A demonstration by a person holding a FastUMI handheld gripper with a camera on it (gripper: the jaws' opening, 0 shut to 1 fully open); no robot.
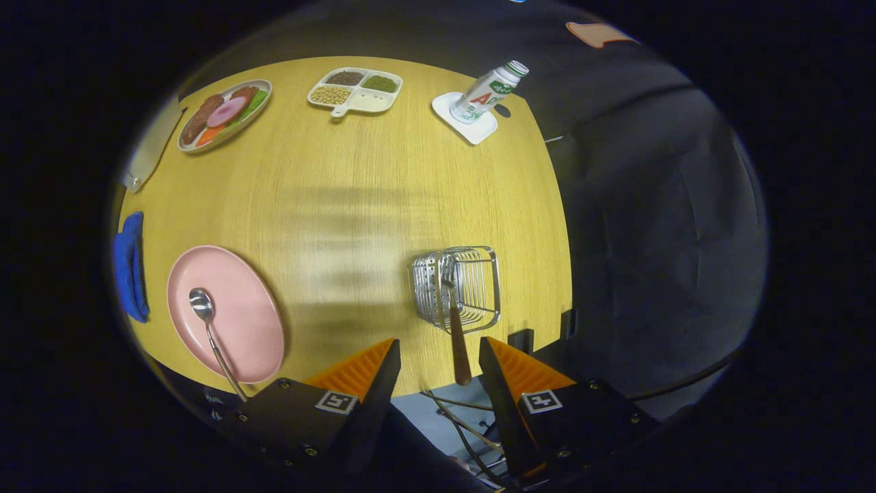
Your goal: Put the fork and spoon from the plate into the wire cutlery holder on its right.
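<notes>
The fork (457, 335) stands tilted in the wire holder (457, 287), its head down among the wires and its brown handle leaning out over the near rim toward the tongs (438, 363). The handle's end lies in the gap between the two orange fingers (359, 370), nearer the right one, and appears to touch neither. The tongs are spread wide and pinch nothing.

The holder sits on the bench (356, 205) near its right edge, just ahead of the fingers. Well to its left, the pink plate (250, 322) lies close to the near edge of the bench. The spoon (211, 329) rests on the plate with its bowl toward the plate's middle-left and its handle running out over the near rim.

Left of the plate, at the bench's left edge, lies a blue cloth (130, 263). Farther along that left edge is a pale flat thing (150, 147); what it is cannot be told.

On the far side of the bench stand three things, well apart from one another: at far left an oval dish (224, 114) of sliced food, in the middle a white divided tray (356, 90) holding beans and grains in its compartments, and at far right a white coaster (465, 120) with a bottle (489, 92) upright on it.

Below the near edge, between the fingers, some cables (465, 421) show.
</notes>
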